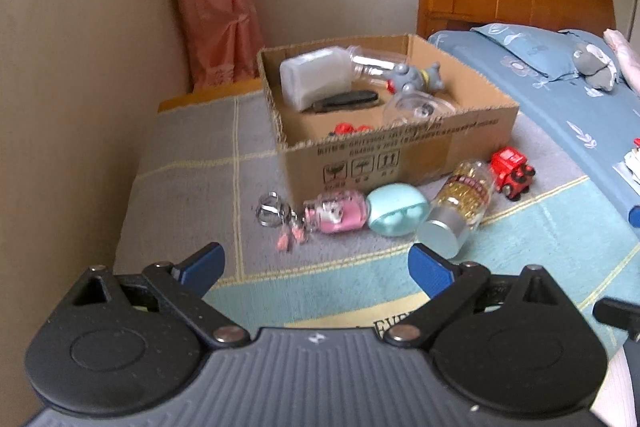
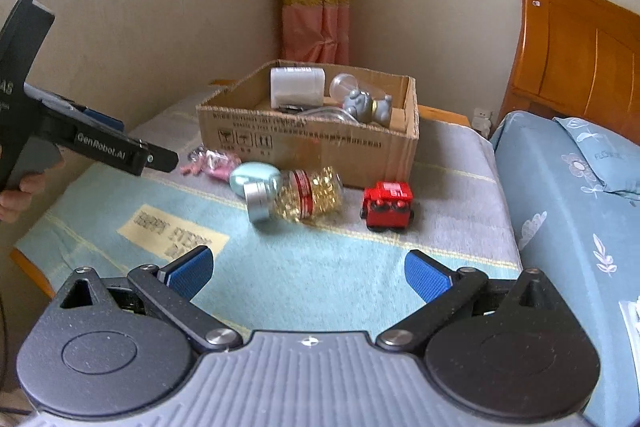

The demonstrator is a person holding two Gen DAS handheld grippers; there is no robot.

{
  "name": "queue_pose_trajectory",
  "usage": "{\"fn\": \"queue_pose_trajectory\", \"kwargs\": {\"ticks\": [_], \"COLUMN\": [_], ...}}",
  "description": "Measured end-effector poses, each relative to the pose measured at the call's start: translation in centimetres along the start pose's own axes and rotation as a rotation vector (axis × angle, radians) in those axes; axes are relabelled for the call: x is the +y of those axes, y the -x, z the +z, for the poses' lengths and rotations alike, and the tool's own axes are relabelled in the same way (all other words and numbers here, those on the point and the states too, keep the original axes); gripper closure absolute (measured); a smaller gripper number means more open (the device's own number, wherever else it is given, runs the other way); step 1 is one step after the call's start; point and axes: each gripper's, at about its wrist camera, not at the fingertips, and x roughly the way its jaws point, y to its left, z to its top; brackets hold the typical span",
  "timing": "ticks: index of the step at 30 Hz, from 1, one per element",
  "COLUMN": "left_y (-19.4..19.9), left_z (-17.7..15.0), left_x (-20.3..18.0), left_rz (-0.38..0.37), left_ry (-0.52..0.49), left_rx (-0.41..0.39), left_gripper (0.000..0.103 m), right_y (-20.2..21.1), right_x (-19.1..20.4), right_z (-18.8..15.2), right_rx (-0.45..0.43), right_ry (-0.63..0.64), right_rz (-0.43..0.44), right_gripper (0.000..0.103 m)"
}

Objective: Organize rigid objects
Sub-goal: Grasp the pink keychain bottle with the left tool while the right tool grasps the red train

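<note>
Both grippers hover short of the clutter, fingers spread wide and empty: the left gripper (image 1: 316, 267) faces the pink bottle (image 1: 338, 215), the right gripper (image 2: 308, 271) faces the jar (image 2: 296, 199) of gold capsules.

The loose things lie on a towel (image 2: 280, 267) over the desk, just before the box (image 2: 320, 147): keyring (image 1: 272, 213), pink bottle, teal case (image 1: 396, 211), jar and red car (image 2: 387, 205).

The jar lies on its side touching the teal case, so a pinch on its round body could probably squirt it loose and knock the case or roll it off the desk. The bottle looks slick too, and its chained keyring may snag.

Only the left view shows the keyring and the box floor, with a dark flat item and red bits. Only the right view shows the left gripper from outside.
</note>
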Motion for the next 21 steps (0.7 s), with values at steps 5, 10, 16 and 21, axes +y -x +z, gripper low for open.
{"fn": "queue_pose_trajectory", "kwargs": {"ticks": [5, 10, 16, 21], "left_y": [-1.5, -2.8, -4.7, -6.5], "left_z": [-0.6, -0.1, 0.9, 1.4], "left_x": [-0.3, -0.2, -0.6, -0.9], "left_rz": [0.0, -0.005, 0.034, 0.096], "left_ry": [0.022, 0.089, 0.125, 0.133], "left_rx": [0.027, 0.021, -0.01, -0.031], "left_gripper": [0.005, 0.005, 0.005, 0.005], "right_y": [-1.8, -3.0, -5.0, -6.4], "right_x": [-0.1, -1.0, -2.5, -3.5], "right_z": [-1.8, -2.6, -1.9, -1.6], "right_rx": [0.06, 0.085, 0.087, 0.104], "right_ry": [-0.002, -0.016, -0.043, -0.062], "right_rz": [0.008, 0.018, 0.028, 0.037], "right_gripper": [0.0, 0.0, 0.0, 0.0]}}
